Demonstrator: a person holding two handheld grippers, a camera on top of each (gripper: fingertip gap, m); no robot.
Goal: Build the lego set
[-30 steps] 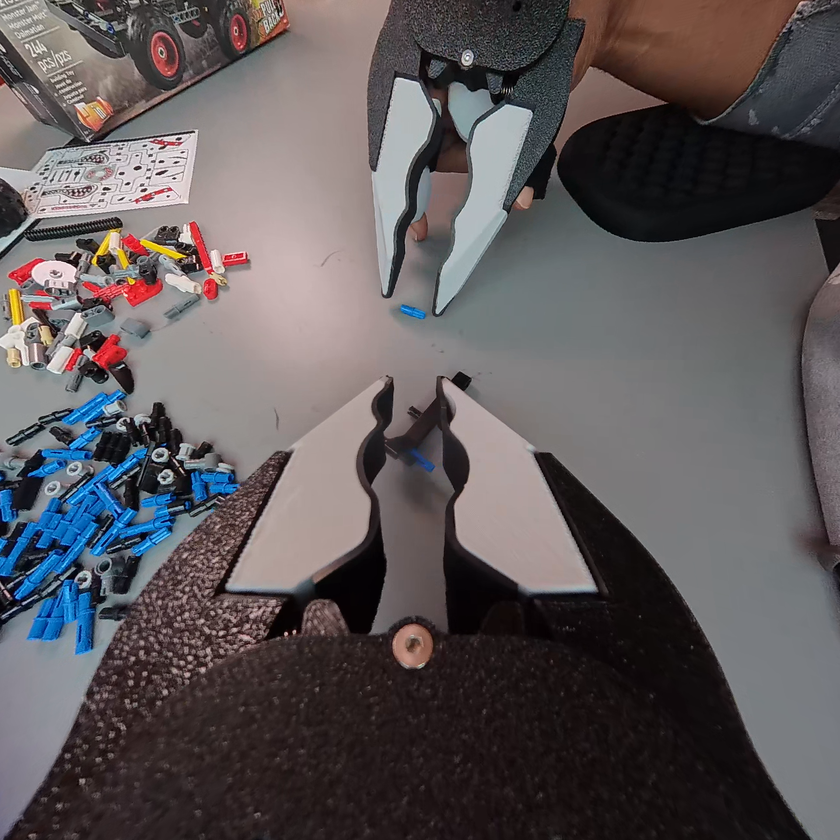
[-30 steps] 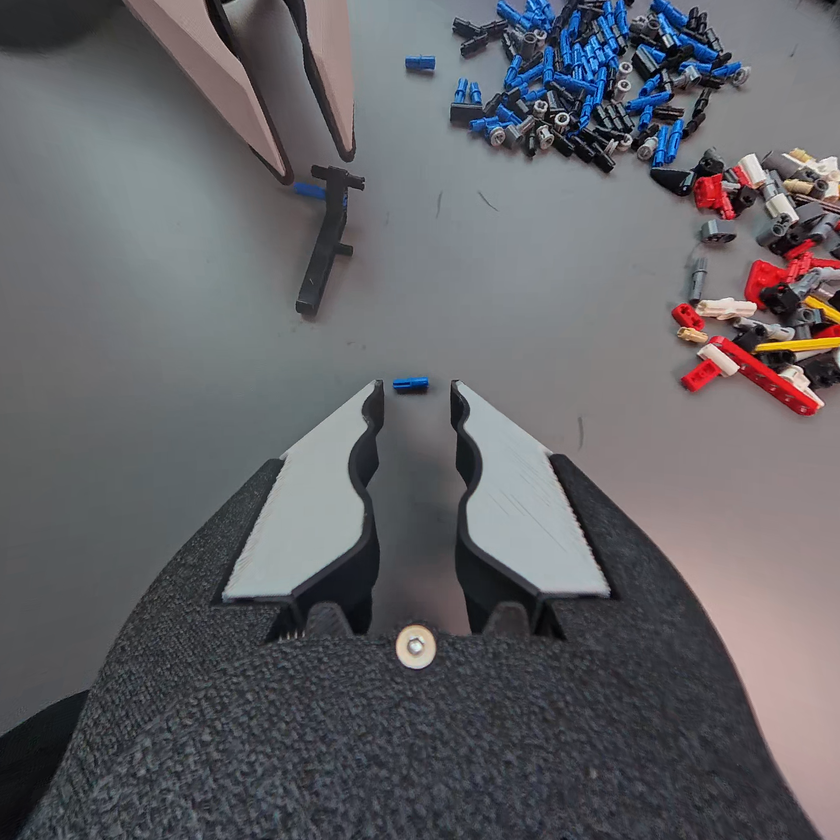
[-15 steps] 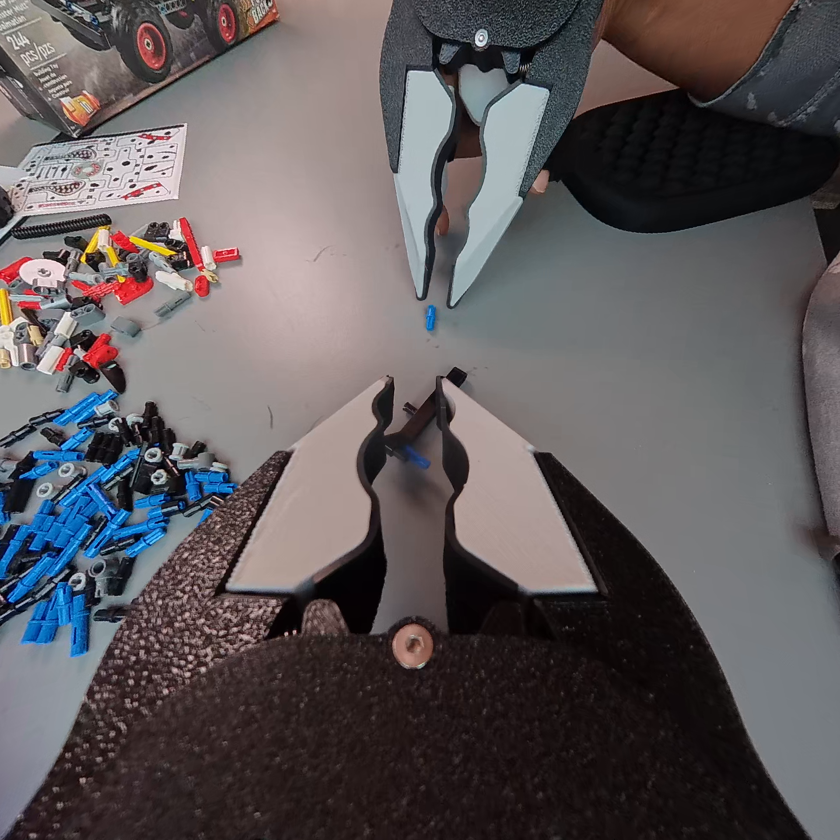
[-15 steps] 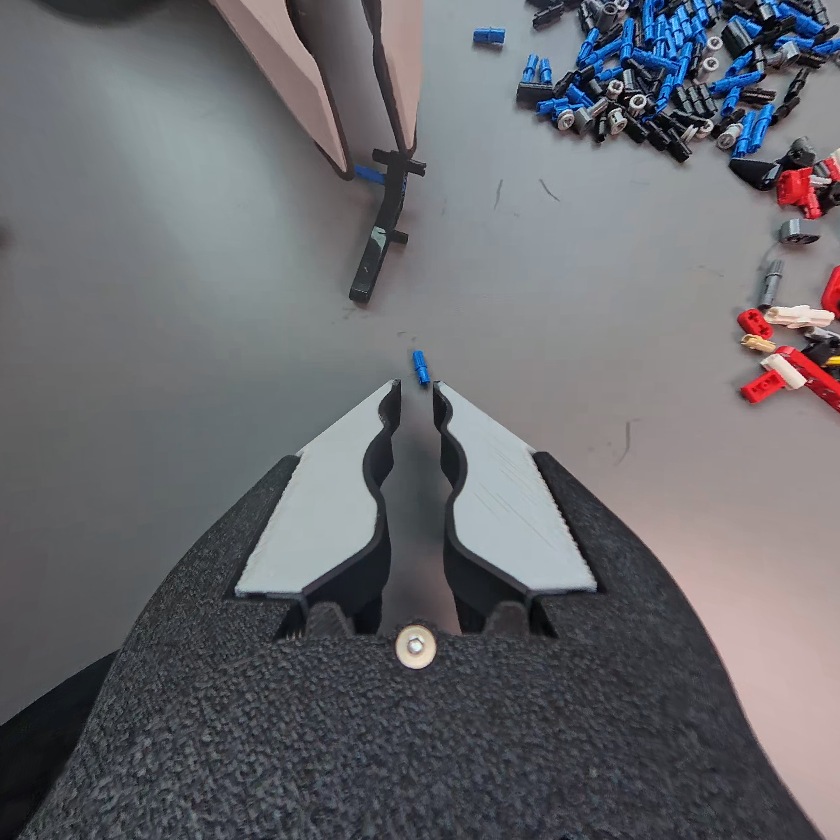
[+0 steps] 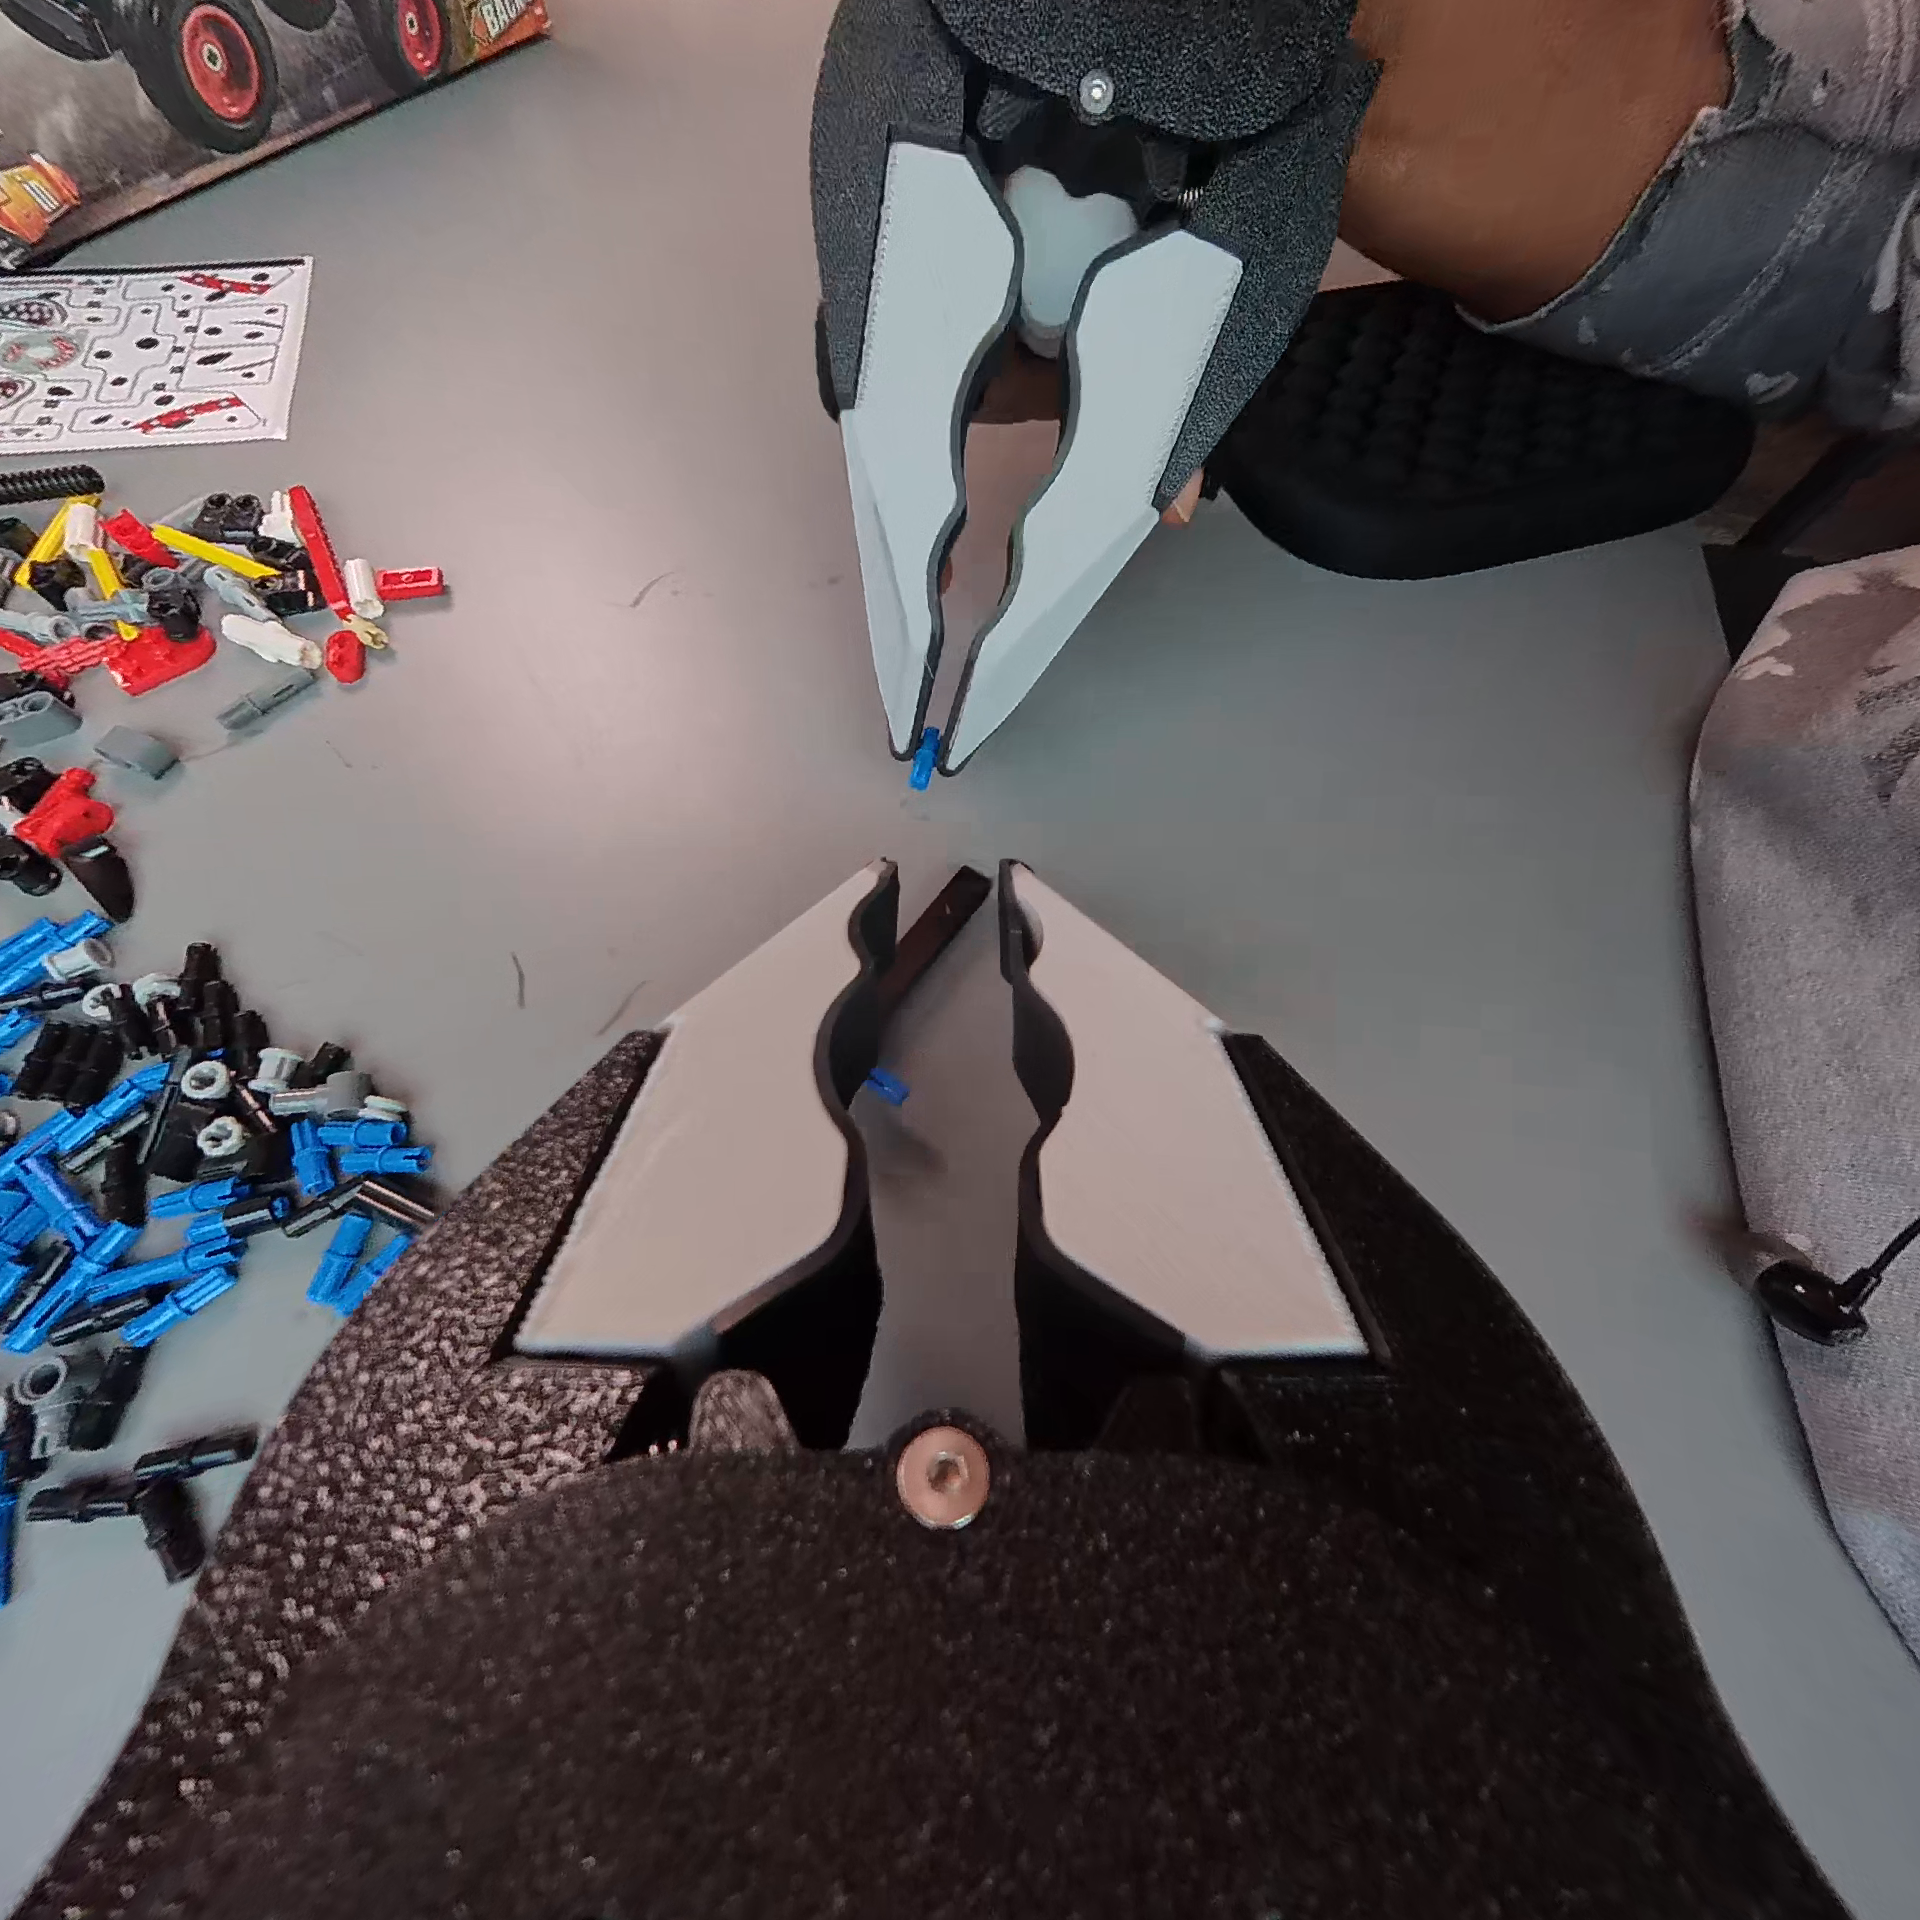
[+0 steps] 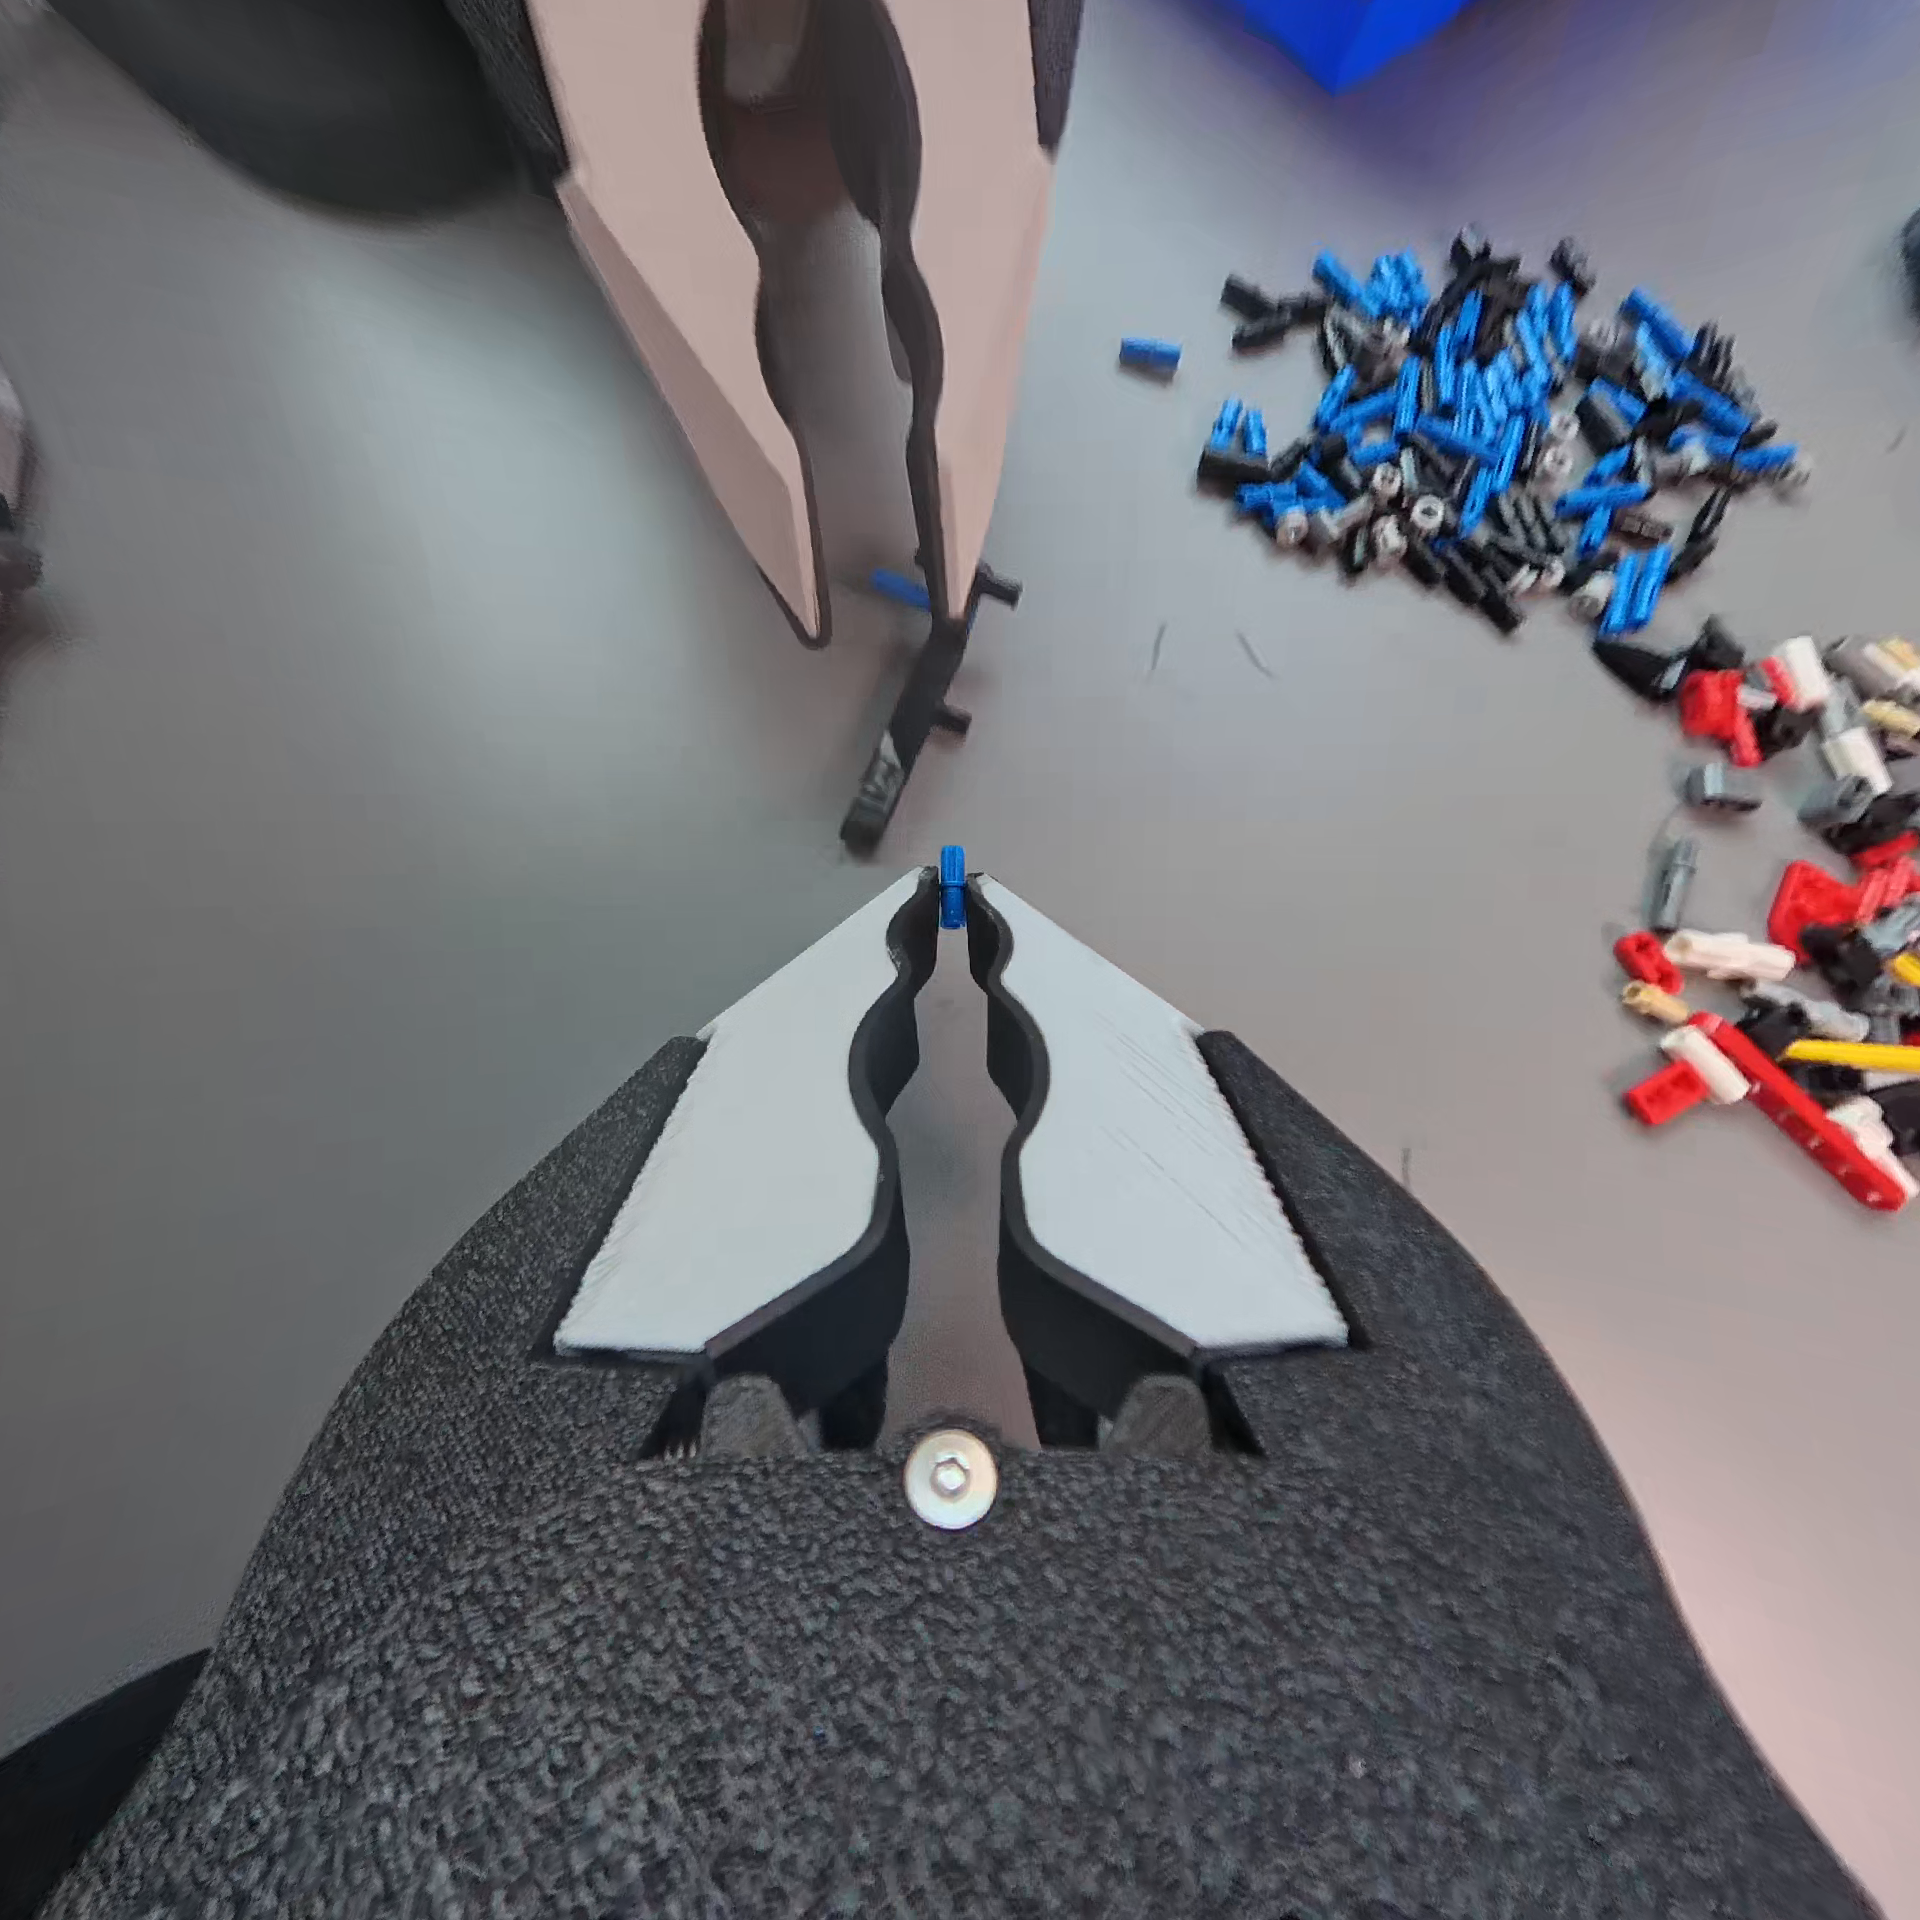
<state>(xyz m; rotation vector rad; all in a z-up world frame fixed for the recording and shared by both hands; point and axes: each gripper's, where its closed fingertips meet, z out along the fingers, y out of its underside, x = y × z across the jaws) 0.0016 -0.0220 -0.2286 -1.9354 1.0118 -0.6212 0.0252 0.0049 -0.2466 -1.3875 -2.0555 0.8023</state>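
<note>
Far left of my claw: lettering on the set's box [image 5: 260,94] and sticker sheet [image 5: 145,358], left uncopied.

Hidden or unclear, as my cameras have it:
- black beam [image 5: 928,948]: lower part behind my left finger; whether my left gripper [image 5: 940,878] clamps it, undecided.
- box [image 5: 239,83]: cut by the top edge.
- blue and black pin pile [image 6: 1496,436]: motion-blurred, single pieces indistinct.
- blue object [image 6: 1340,36]: cropped at the top edge, kind unknown.

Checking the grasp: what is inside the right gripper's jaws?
A small blue pin is pinched at the tips of the right gripper; its middle is covered by the jaws.
</note>
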